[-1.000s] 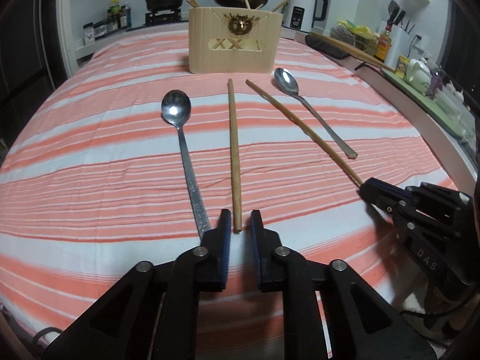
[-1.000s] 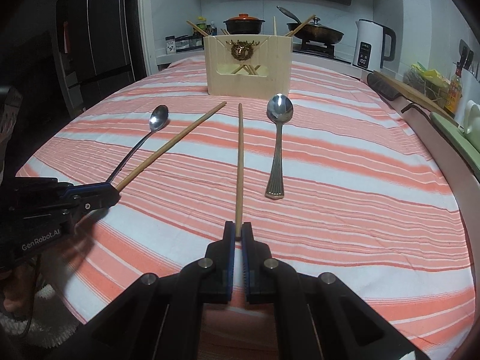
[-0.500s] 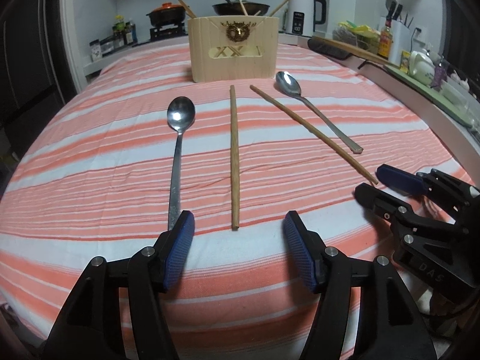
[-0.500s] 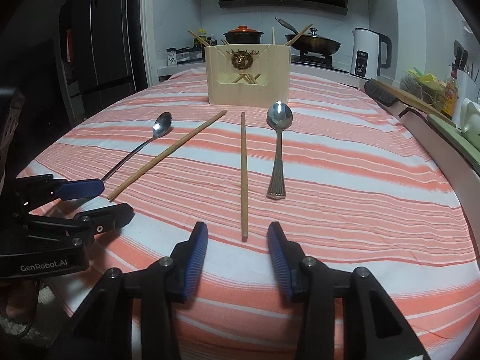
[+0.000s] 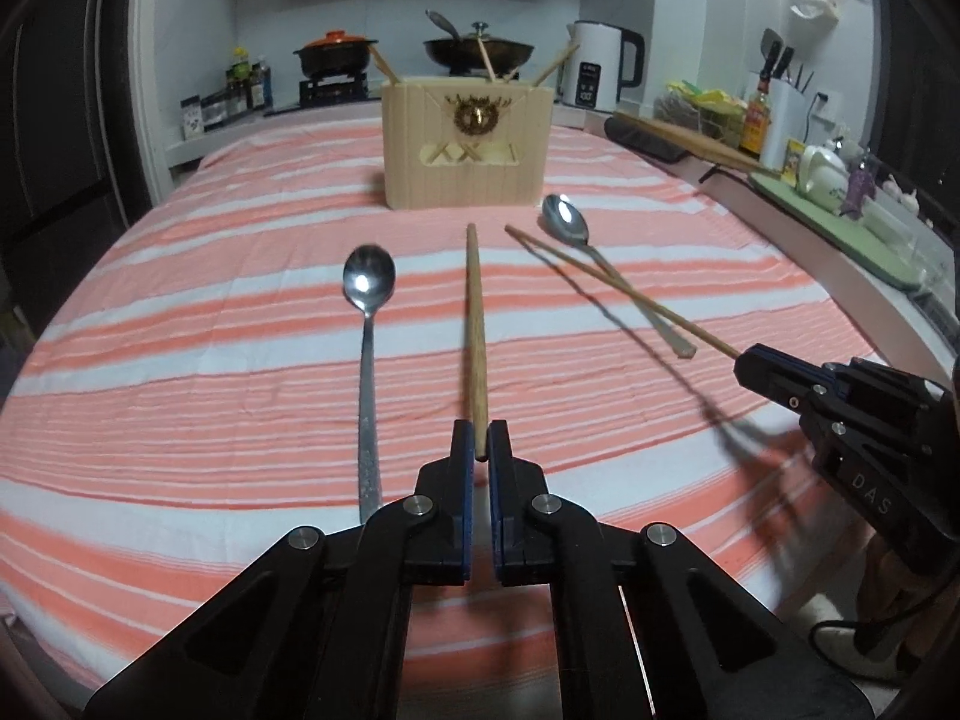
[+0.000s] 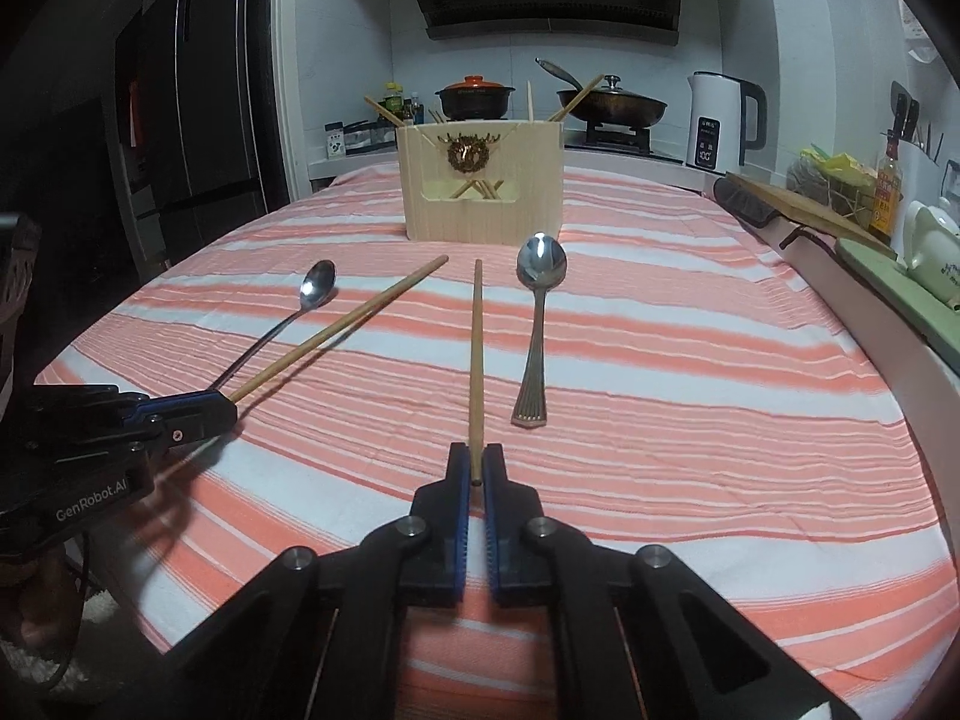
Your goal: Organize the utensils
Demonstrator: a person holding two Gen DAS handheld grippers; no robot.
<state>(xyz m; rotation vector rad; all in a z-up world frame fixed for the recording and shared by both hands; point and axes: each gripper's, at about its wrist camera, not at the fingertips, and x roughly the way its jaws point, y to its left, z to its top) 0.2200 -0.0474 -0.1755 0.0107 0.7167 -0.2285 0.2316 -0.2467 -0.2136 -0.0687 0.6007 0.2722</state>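
My left gripper (image 5: pixel 479 443) is shut on the near end of a wooden chopstick (image 5: pixel 475 312) and holds it lifted off the striped cloth. My right gripper (image 6: pixel 476 467) is shut on the near end of a second wooden chopstick (image 6: pixel 477 348), also raised. Each gripper shows in the other's view, the right one (image 5: pixel 744 363) and the left one (image 6: pixel 231 411). A long-handled spoon (image 5: pixel 367 324) lies left of the left chopstick. A shorter spoon (image 6: pixel 537 312) lies right of the right chopstick. The wooden utensil holder (image 5: pixel 467 141) stands behind, with several chopsticks in it.
The table (image 5: pixel 180 360) wears a pink and white striped cloth. Behind it are a stove with pots (image 5: pixel 336 54), a white kettle (image 5: pixel 600 72) and a cutting board (image 5: pixel 678 132). A green tray with a teapot (image 6: pixel 924 252) is at the right edge.
Both grippers were open half a second ago, each straddling a chopstick end. Now both have shut on their chopsticks and lifted them off the cloth.
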